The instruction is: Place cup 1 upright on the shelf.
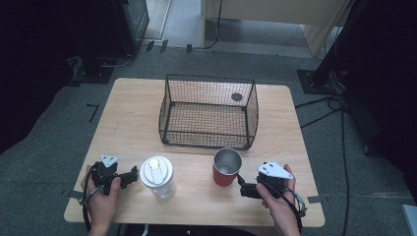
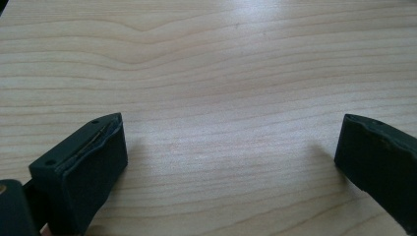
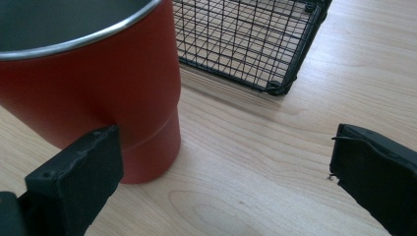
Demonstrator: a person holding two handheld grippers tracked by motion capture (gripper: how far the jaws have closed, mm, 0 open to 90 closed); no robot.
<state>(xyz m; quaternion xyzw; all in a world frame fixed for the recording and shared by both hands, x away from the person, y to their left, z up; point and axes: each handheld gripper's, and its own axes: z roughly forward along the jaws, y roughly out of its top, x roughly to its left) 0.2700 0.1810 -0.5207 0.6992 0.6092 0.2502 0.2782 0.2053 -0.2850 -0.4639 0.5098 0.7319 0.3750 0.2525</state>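
A red cup with a steel rim and inside stands upright near the table's front, right of centre. In the right gripper view the red cup rises just beyond the left jaw. My right gripper is open, just right of the cup, with nothing between its jaws. A clear tumbler with a white lid stands left of the cup. My left gripper lies just left of the tumbler, held in a hand. It is open over bare wood.
A black wire basket sits empty at the table's middle, behind the cup; its corner is close to the right gripper. The wooden table has front and side edges near both hands. Cables trail on the floor at right.
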